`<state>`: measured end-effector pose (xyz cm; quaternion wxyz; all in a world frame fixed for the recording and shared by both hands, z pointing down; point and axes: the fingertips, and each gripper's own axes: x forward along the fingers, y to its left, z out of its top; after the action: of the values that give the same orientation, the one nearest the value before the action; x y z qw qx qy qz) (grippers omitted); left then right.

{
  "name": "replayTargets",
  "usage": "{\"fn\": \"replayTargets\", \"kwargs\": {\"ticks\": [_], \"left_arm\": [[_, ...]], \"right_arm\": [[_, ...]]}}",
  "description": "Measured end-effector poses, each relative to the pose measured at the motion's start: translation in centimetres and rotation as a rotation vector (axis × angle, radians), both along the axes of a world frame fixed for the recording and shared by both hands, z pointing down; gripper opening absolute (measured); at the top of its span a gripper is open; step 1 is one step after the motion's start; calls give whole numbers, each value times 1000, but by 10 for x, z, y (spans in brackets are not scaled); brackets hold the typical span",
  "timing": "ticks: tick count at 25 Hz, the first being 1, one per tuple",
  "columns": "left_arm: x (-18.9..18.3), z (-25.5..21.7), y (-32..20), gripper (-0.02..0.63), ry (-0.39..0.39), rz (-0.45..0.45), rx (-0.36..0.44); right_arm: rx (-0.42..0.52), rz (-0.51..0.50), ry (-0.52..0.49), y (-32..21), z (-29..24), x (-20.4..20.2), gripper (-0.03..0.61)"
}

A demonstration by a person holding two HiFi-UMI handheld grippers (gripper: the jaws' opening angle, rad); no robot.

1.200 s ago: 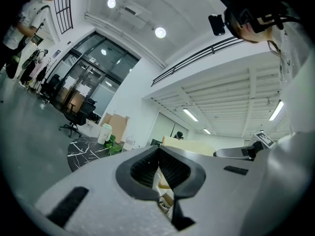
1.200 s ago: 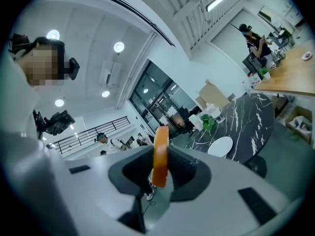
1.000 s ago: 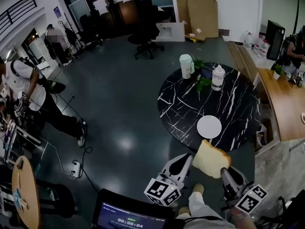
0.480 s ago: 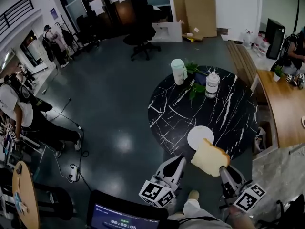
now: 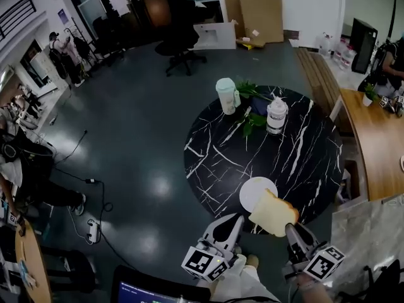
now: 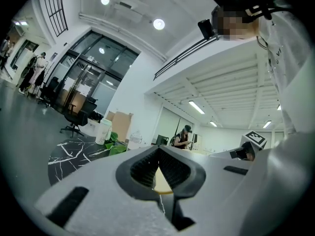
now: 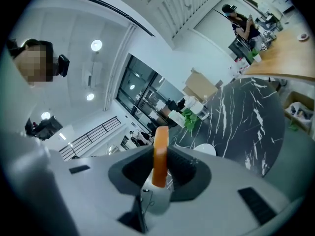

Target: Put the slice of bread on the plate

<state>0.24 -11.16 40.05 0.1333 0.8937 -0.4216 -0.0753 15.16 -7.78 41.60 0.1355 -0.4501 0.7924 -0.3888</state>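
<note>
One corner of the slice of bread (image 5: 273, 212) is all the right gripper's (image 5: 289, 229) jaws clench in the head view, so it could sag or tear loose short of the plate (image 5: 251, 191). It is held over the counter's (image 5: 284, 150) near edge, its long axis reaching toward the plate. In the left gripper view, the left gripper's (image 6: 158, 157) jaws are closed on nothing. In the right gripper view, the slice stands on edge, thin side to the camera.

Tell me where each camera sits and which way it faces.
Head view: on the head, facing steeply down at the black table; left gripper, right gripper show.
Left gripper view: on that gripper, facing level across the room; its shut jaws show.
Right gripper view: on that gripper, facing the table; its jaws clamp the slice of bread.
Shared: the plate, in head and right gripper views.
</note>
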Motion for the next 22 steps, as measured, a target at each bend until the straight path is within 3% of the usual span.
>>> {"fn": "replayTargets", "kwargs": {"ticks": [11, 22], "left_arm": [[-2, 38, -67, 6, 38, -29, 6], [-8, 68, -81, 6, 73, -62, -51]], "right_arm": [[-116, -32, -4, -77, 59, -21, 84], [-264, -67, 8, -107, 117, -31, 84]]}}
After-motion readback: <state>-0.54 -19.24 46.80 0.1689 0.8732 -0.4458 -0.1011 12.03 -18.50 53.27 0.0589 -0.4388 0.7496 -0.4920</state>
